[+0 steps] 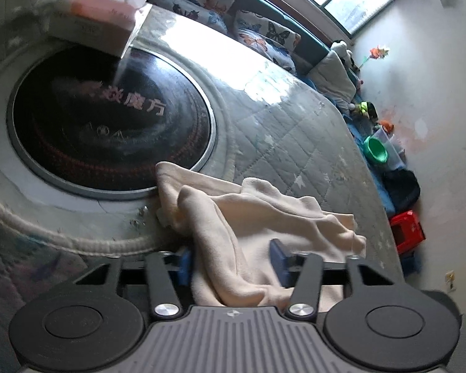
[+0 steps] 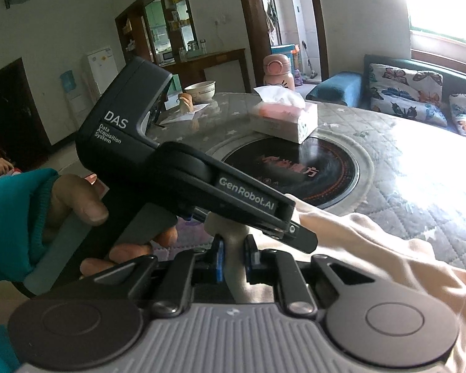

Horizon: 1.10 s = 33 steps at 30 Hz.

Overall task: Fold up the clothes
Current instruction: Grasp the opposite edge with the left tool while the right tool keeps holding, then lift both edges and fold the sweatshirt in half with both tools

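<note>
Your left hand-held gripper [image 1: 231,261] has its blue pads spread wide, with a thick fold of the cream garment [image 1: 258,217] lying between them; from this view you cannot tell if the pads press the cloth or only stand beside it. Your right hand-held gripper [image 2: 234,256] is closed on a narrow, bunched neck of the same cream garment [image 2: 372,248], which passes upright between its blue pads. From there the garment runs away to the right and towards you, so its long axis lies along the near edge of the table [image 1: 295,143]. In the left wrist view the garment spreads forward from the gripper in soft, rumpled folds; the material looks like fleece, thick and matte. One corner of it touches the steel rim of the round black glass cooktop [image 1: 108,130], which is set into the table. The table is covered with a grey quilted cloth with small white stars. Beyond the cooktop stands a tissue box [image 2: 284,118], partly over its far rim. In the right wrist view your left hand [image 2: 87,205], in a teal sleeve, holds the handle of the left gripper.
</note>
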### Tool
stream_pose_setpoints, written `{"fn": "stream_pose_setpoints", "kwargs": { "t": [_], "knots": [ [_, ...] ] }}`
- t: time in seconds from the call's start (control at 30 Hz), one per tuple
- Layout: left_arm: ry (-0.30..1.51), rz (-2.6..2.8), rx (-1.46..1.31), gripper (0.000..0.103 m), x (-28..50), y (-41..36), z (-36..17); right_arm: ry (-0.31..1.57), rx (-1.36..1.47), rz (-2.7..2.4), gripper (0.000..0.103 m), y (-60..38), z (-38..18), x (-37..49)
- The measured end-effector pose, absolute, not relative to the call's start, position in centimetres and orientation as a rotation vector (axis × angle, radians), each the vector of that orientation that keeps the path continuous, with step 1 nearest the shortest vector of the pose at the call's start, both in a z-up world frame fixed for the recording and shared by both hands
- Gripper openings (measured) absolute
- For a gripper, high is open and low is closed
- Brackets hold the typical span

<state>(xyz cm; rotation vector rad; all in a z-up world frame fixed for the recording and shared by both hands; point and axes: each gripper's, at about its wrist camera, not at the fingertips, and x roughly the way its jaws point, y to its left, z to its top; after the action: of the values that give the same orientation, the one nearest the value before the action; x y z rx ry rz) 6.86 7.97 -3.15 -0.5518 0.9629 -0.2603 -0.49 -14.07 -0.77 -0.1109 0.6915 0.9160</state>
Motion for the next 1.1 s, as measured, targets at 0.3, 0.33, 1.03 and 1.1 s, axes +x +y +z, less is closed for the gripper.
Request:
{"fn": "stream_pose_setpoints", "kwargs": {
  "t": [0.3, 0.33, 1.03, 1.1],
  "knots": [
    [0.965, -0.217, -0.551, 0.023, 6.9, 7.5, -3.6, 0.707, -0.100, 0.899, 0.022, -15.6, -1.4, -0.7],
    [0.963, -0.215, -0.544, 0.023, 6.8, 7.4, -3.6, 0.709, -0.089, 0.890, 0.025, -16.2, -1.4, -0.7],
    [0.930, -0.196, -0.392, 0.026, 6.7, 5.8, -3.0, 0.772, 0.138, 0.335, 0.038, -32.6, -5.3, 3.6],
    [0.931, -0.194, -0.390, 0.026, 6.7, 5.7, -3.0, 0.776, 0.156, 0.339, 0.038, -32.8, -5.8, 3.7]
  ]
}}
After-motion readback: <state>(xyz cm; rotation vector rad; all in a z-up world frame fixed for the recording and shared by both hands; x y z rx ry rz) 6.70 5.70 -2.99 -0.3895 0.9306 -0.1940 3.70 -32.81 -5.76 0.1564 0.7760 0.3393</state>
